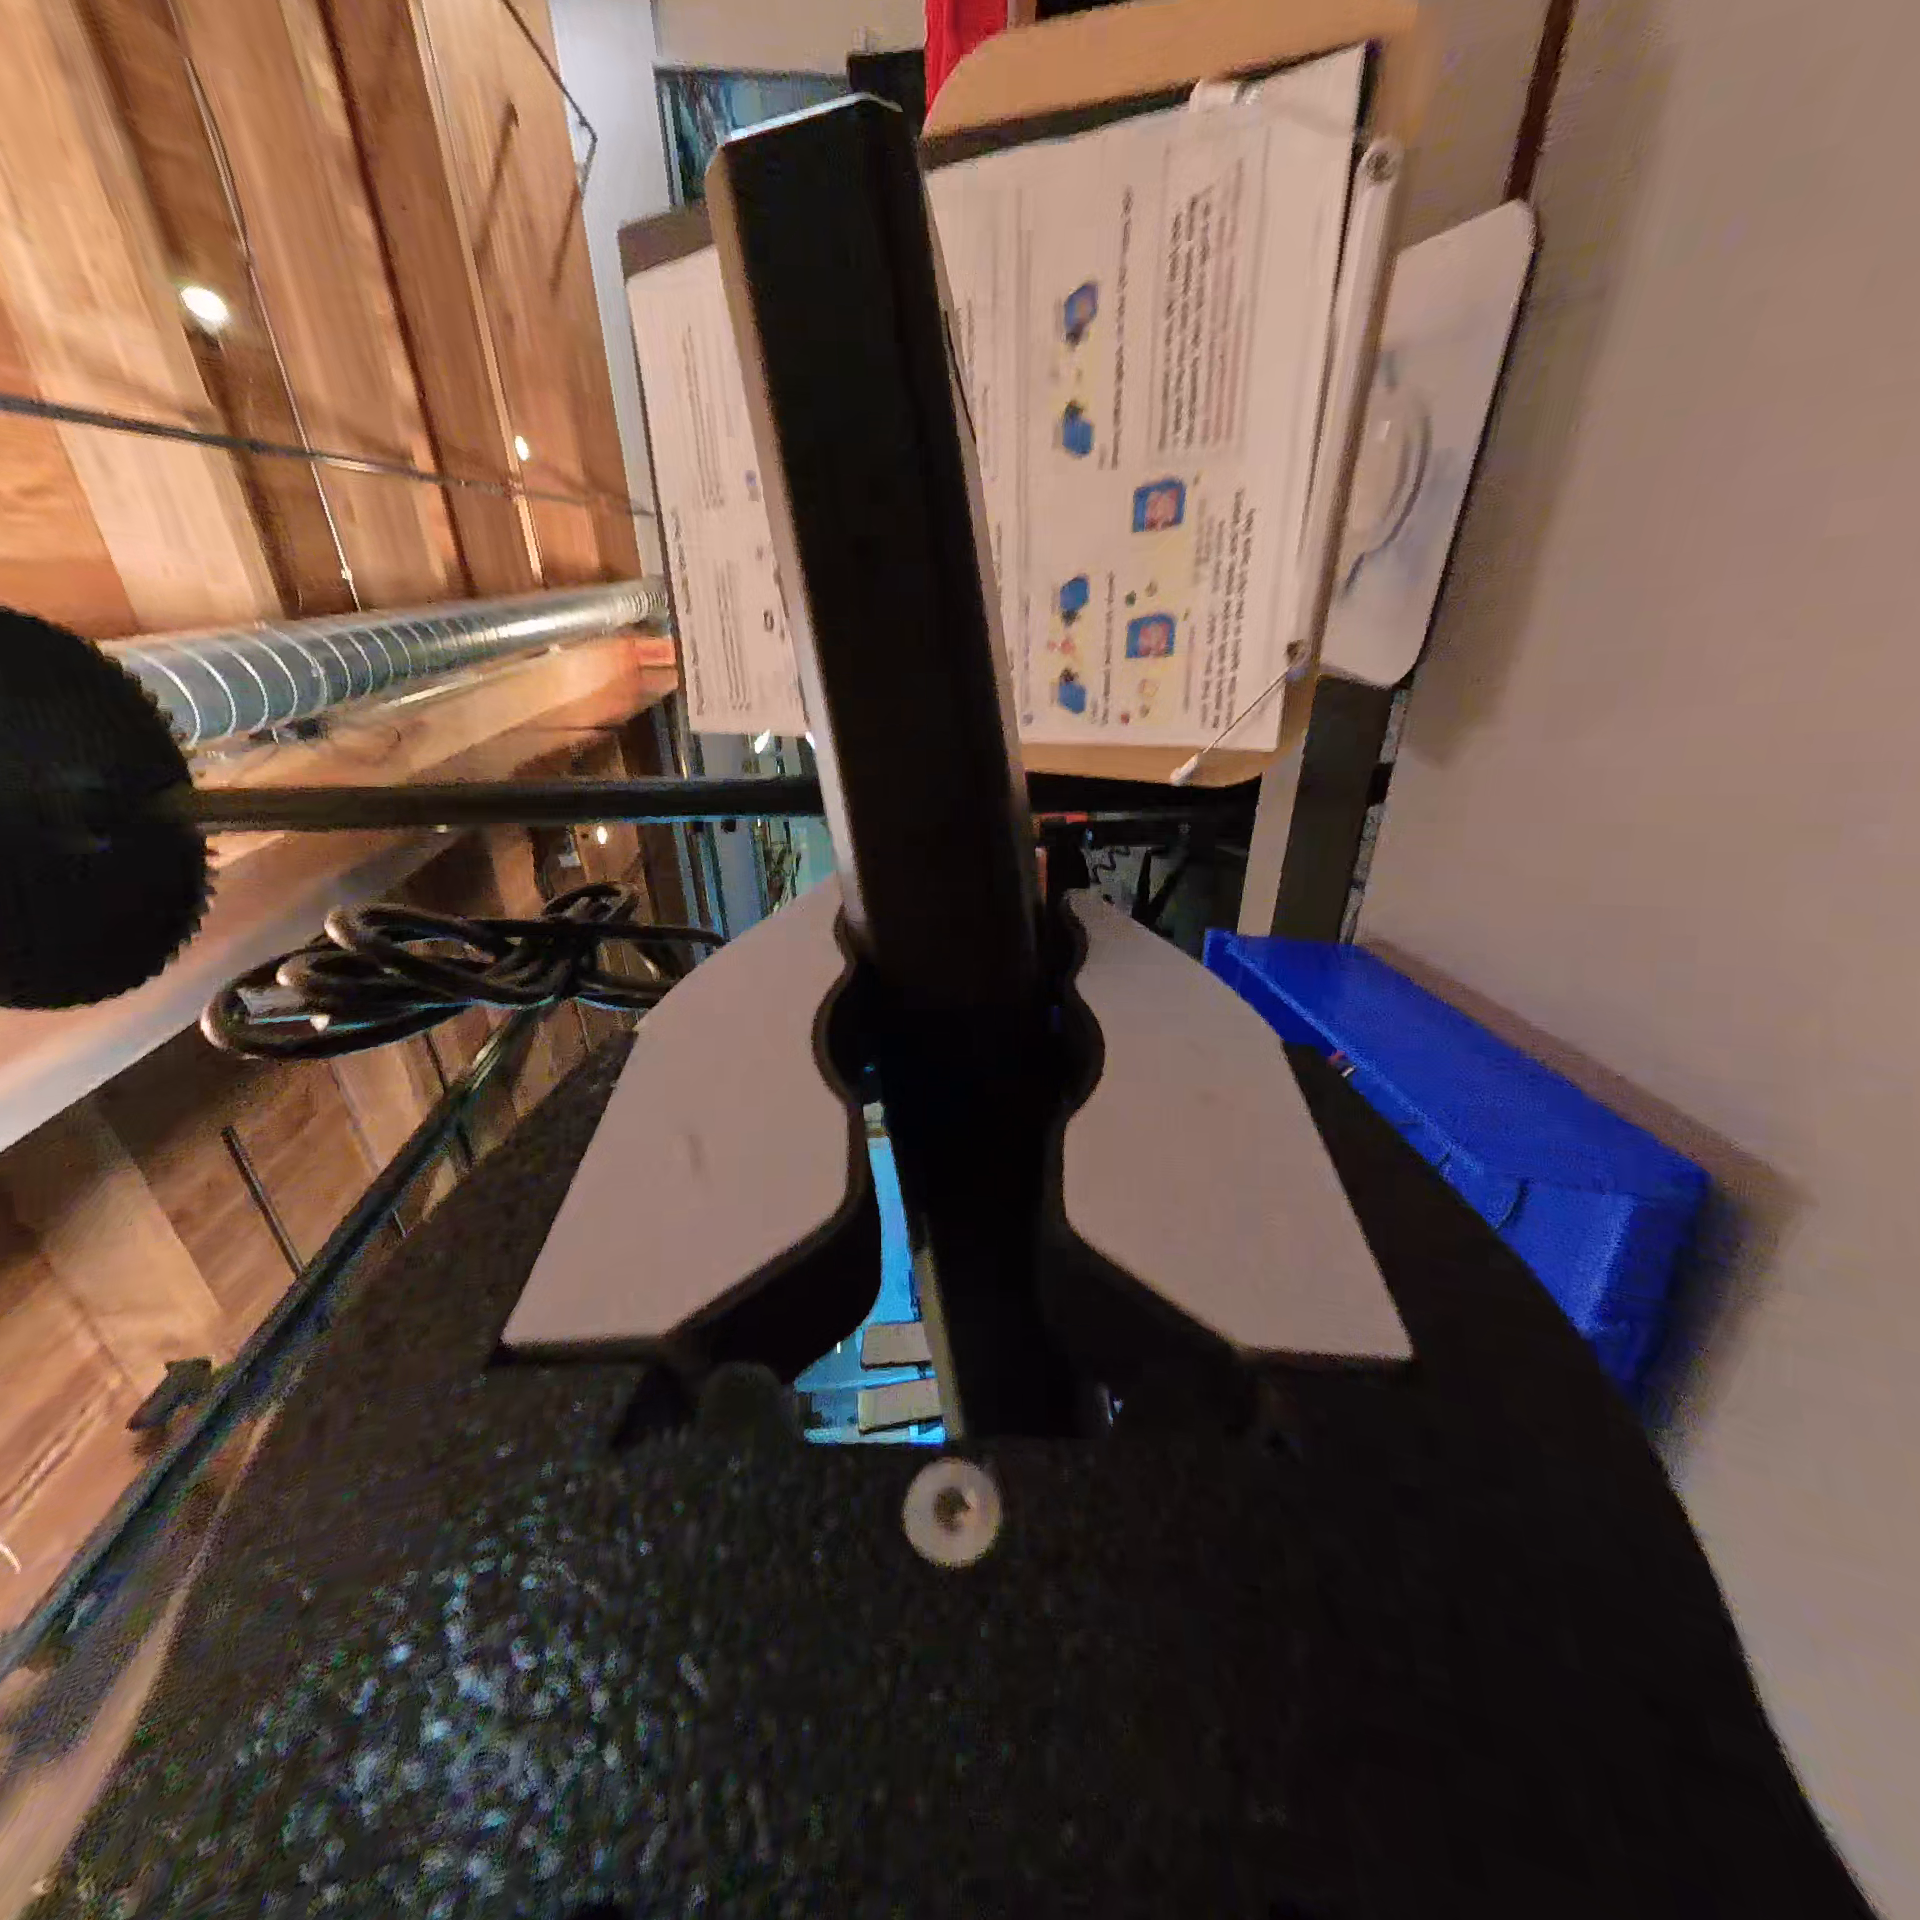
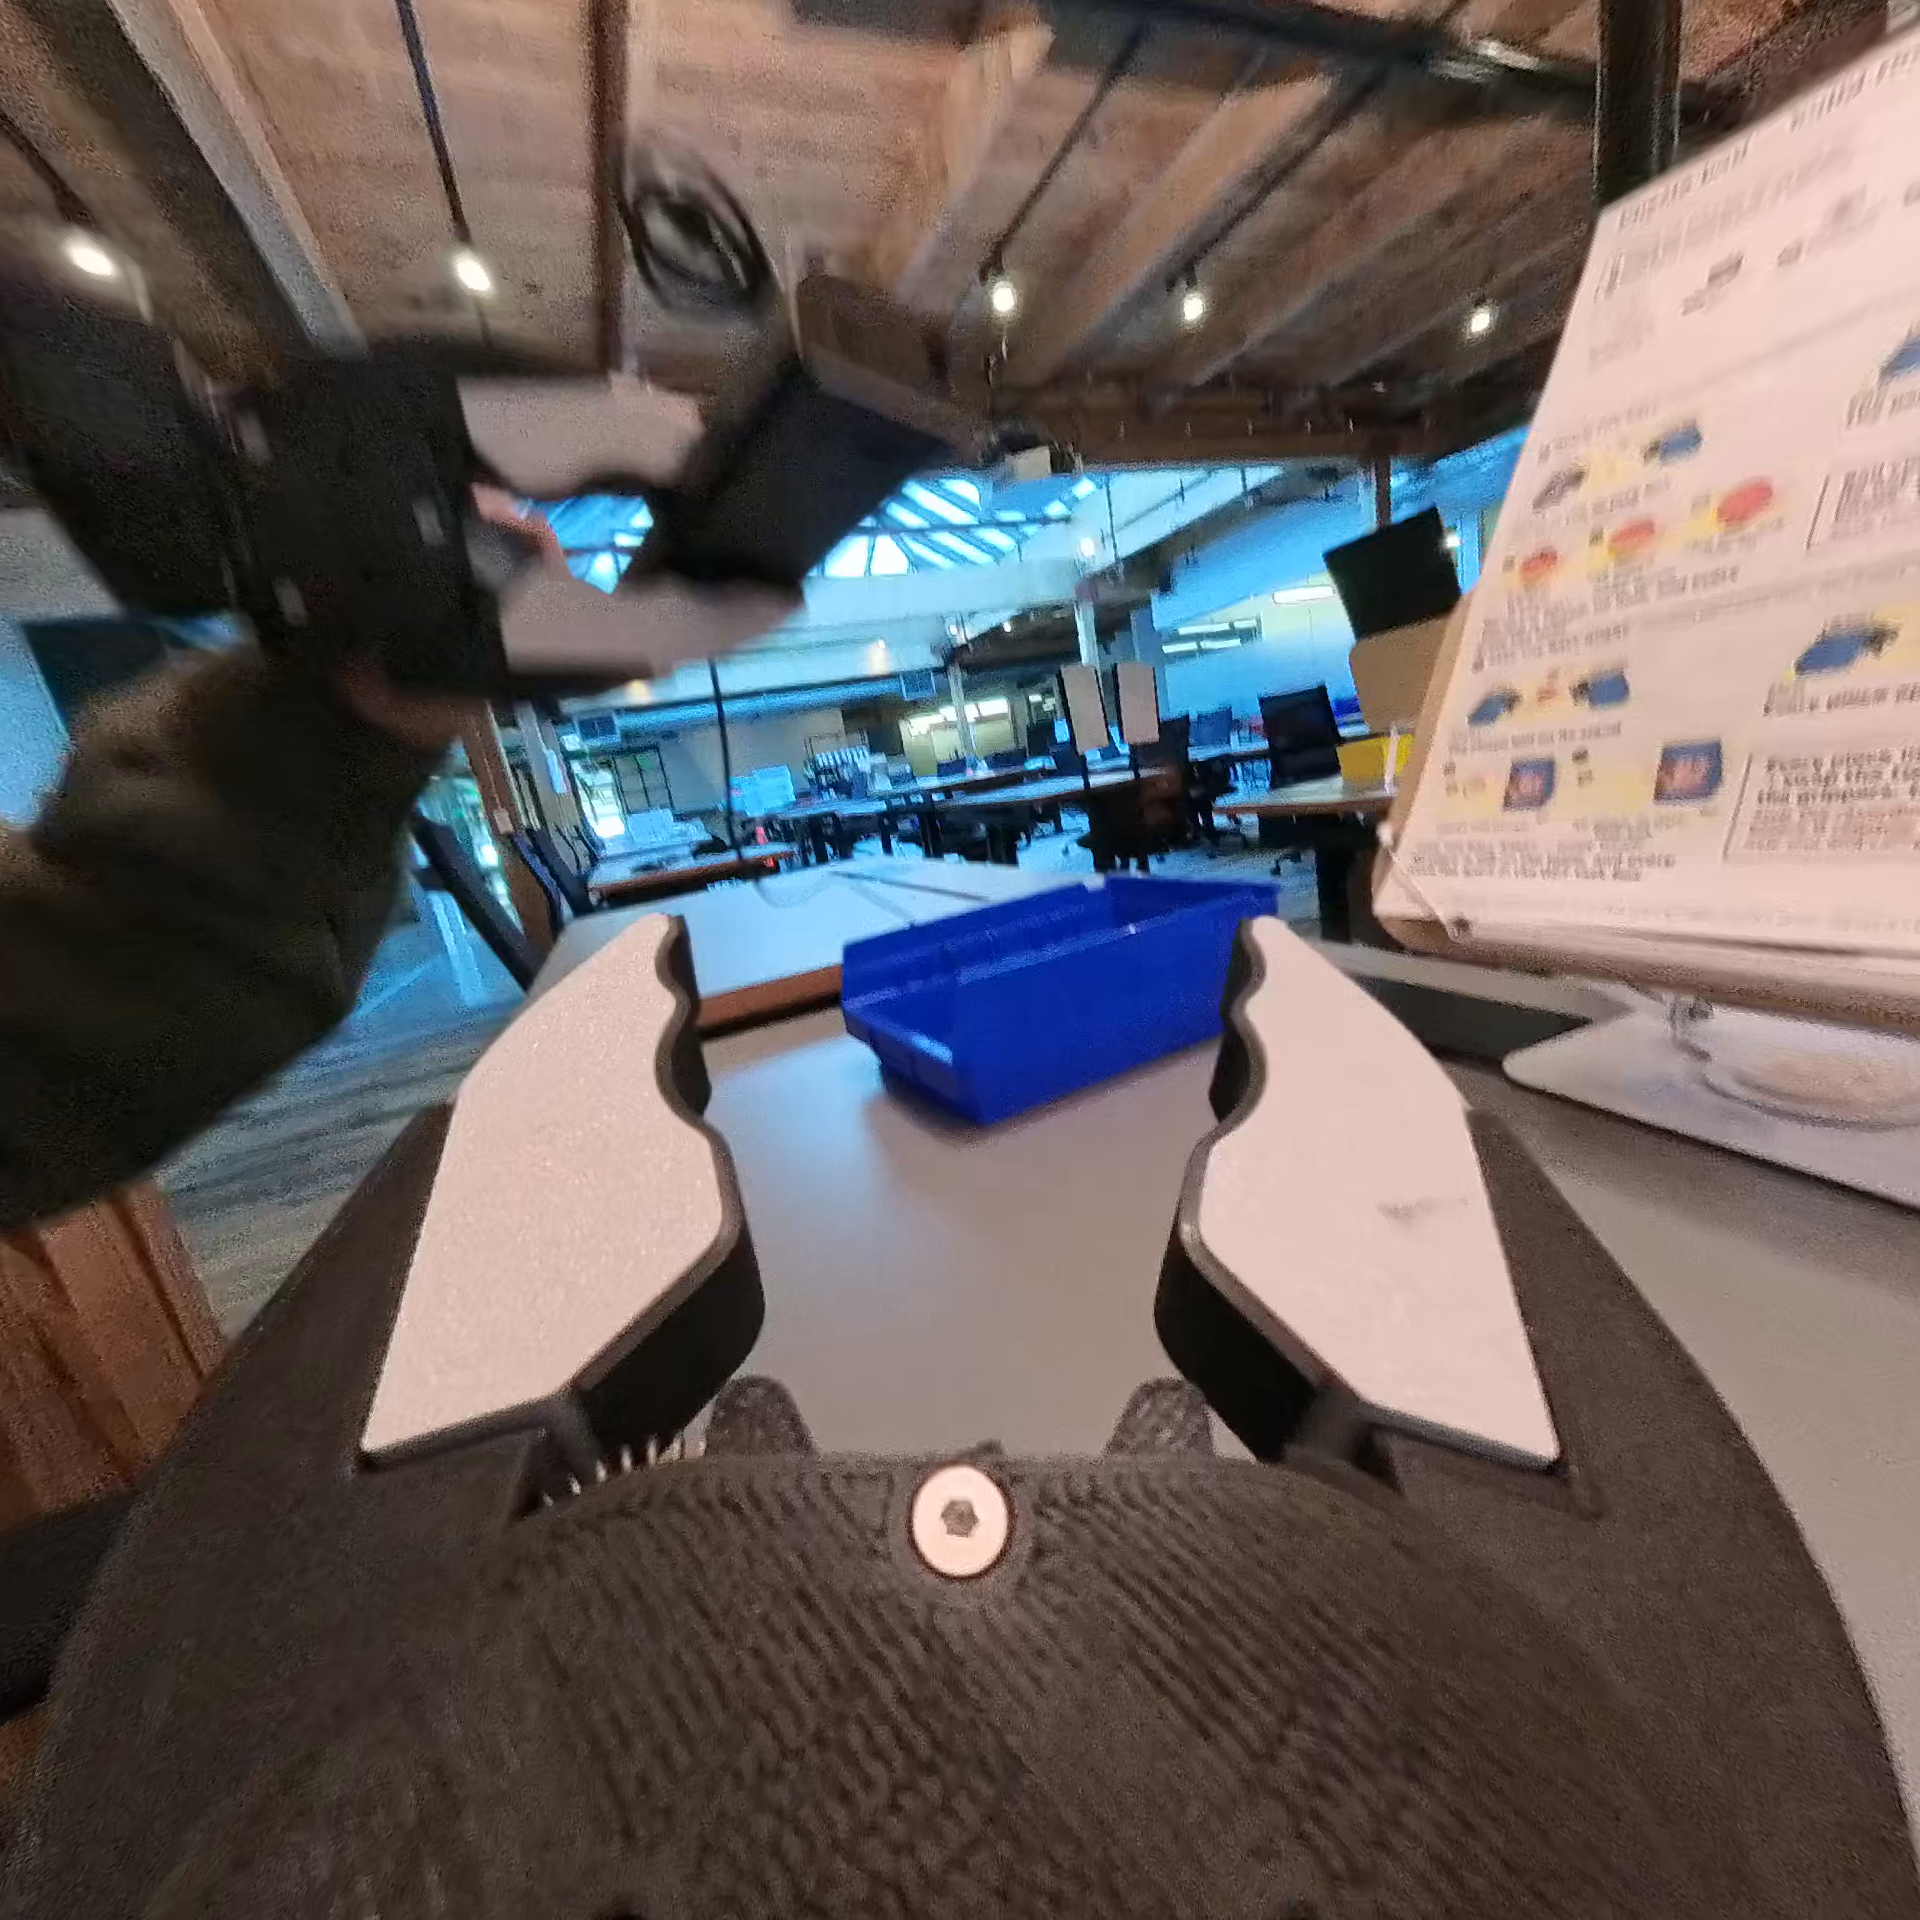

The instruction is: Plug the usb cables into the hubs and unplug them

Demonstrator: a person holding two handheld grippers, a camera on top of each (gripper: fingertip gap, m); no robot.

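Left gripper [image 1: 951, 997] clamps a black hub [image 1: 883, 582]; right gripper [image 2: 961, 1049] gapes wide, empty. Only the left view shows the cables [image 1: 436, 971].

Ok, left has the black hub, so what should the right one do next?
Probably reach the right gripper, open and empty, toward the coiled black cables to grasp a plug: the left gripper clamps the black hub.
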